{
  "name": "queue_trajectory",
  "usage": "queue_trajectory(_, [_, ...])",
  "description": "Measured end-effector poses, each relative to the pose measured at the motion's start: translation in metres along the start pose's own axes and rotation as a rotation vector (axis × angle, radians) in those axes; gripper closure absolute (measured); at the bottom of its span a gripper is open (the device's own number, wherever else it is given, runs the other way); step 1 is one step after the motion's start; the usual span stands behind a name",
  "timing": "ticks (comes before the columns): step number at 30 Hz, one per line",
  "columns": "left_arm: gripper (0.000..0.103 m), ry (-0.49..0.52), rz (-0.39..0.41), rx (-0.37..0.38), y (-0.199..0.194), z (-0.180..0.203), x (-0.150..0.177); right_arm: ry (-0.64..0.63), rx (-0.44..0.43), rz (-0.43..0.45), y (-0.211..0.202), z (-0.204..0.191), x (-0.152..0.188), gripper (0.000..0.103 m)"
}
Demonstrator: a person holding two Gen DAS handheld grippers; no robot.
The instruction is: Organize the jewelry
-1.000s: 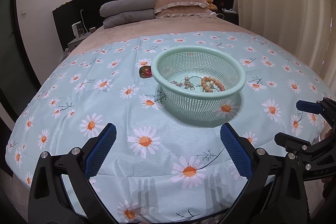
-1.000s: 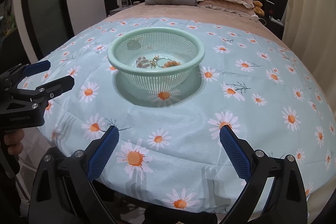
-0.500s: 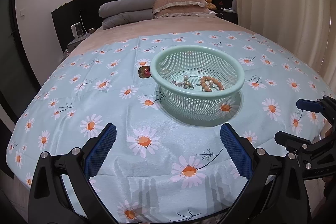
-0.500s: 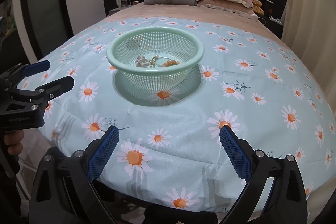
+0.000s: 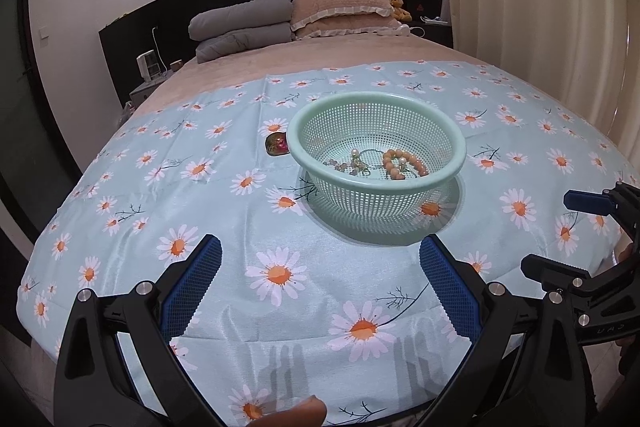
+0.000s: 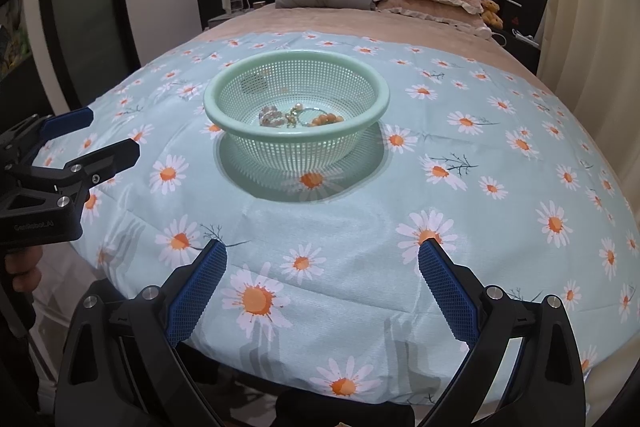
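Both tongs are gaping wide with nothing between their blue pads: the left gripper (image 5: 320, 283) is sitting at the bottom of its own view, and the right gripper (image 6: 322, 285) is sitting likewise at the bottom of its view, both hovering over the near edge of the daisy cloth (image 5: 248, 211). A green basket (image 5: 376, 107) is standing on the cloth in the centre of both frames. Inside it, jewelry is lying on the bottom: an orange bead bracelet (image 5: 402, 163) toward the right and a tangle of pearls and chain (image 5: 352, 163) beside it. A small dark trinket (image 5: 277, 143) is lying on the cloth, just left of the basket.
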State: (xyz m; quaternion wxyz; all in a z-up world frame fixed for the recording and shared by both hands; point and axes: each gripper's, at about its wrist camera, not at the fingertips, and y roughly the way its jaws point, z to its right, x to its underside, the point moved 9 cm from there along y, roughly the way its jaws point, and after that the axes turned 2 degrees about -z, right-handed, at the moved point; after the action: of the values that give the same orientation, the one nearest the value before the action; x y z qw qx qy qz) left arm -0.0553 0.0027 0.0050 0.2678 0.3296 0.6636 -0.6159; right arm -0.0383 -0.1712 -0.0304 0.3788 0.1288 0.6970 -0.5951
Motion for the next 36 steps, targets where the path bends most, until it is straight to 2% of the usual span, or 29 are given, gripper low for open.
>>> queue_trajectory(13, [0.006, -0.031, -0.015, 0.031, 0.000, -0.003, 0.002, -0.002, 0.004, -0.002, 0.000, 0.001, 0.000, 0.010])
queue_trajectory(23, [0.006, -0.019, -0.009, 0.026, 0.001, 0.000, 0.001, -0.003, 0.007, -0.002, 0.000, 0.001, 0.000, 0.010])
queue_trajectory(28, [0.006, -0.032, -0.024, 0.000, 0.005, -0.006, 0.001, -0.002, 0.006, -0.006, 0.001, 0.001, 0.001, 0.010])
queue_trajectory(36, [0.006, -0.046, -0.029, 0.015, 0.020, -0.010, 0.004, 0.003, 0.013, -0.020, 0.011, 0.006, 0.003, 0.010])
